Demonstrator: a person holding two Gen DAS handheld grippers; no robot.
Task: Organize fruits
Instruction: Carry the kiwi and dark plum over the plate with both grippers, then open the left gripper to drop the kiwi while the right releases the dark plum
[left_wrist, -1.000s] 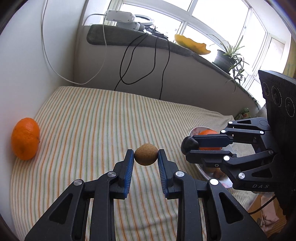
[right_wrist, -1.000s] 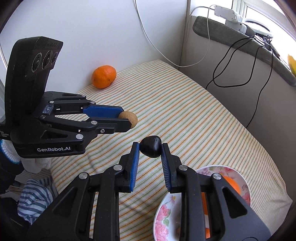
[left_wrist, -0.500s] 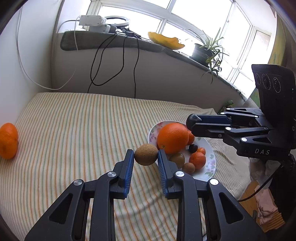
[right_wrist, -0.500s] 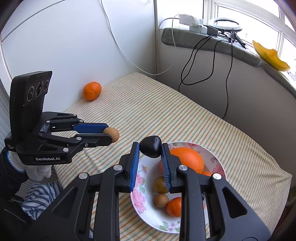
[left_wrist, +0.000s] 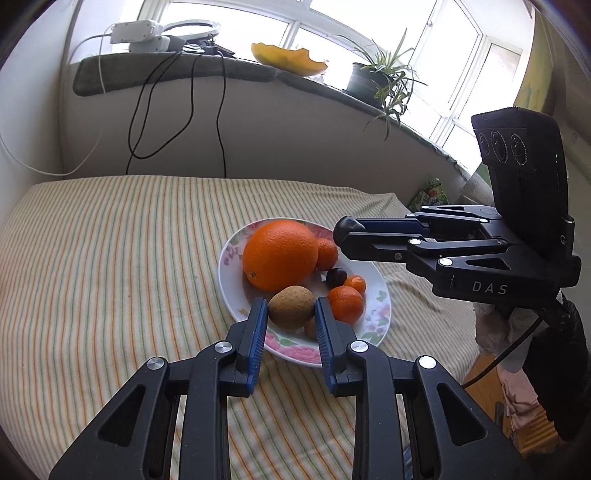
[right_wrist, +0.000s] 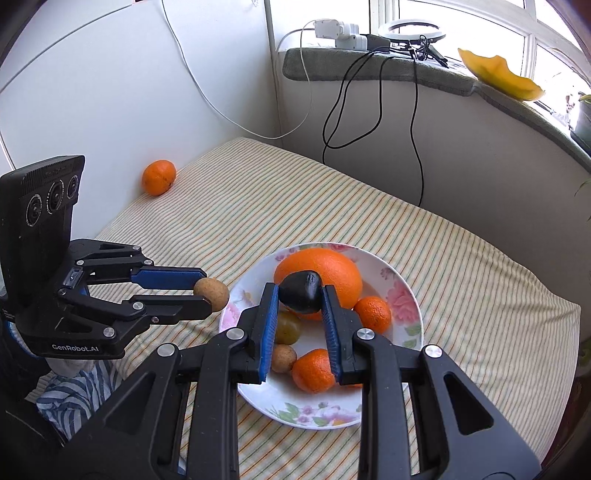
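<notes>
Left gripper (left_wrist: 290, 314) clamped on a brown kiwi-like fruit (left_wrist: 291, 306), pinched between the blue pads (left_wrist: 258, 332) at the fingertips; fruit held in the air above the near rim of the floral plate (left_wrist: 373, 325). From the right wrist view the same brown fruit (right_wrist: 211, 291) sits at the tip of the left gripper (right_wrist: 207, 291), just over the plate's left edge (right_wrist: 236, 299). Right gripper (right_wrist: 300, 295) closed on a small dark plum-like fruit (right_wrist: 300, 290), gripped between its pads, hanging above the middle of the plate, in front of the large orange (right_wrist: 332, 269). In the left wrist view the dark fruit (left_wrist: 345, 226) pokes out at the end of the right gripper (left_wrist: 347, 232), over the far right side of the plate. Plate rests on a striped cloth (left_wrist: 110, 258) and holds the large orange (left_wrist: 280, 254), several small tangerines (left_wrist: 345, 304), a dark fruit (left_wrist: 336, 277), a greenish fruit (right_wrist: 288, 326) and a small brown one (right_wrist: 282, 358). One more tangerine (right_wrist: 159, 177) lies alone on the cloth near the wall corner, well apart from the plate and both grippers. Windowsill (left_wrist: 258, 77) beyond carries cables, a yellow rind and a potted plant (left_wrist: 380, 81).
</notes>
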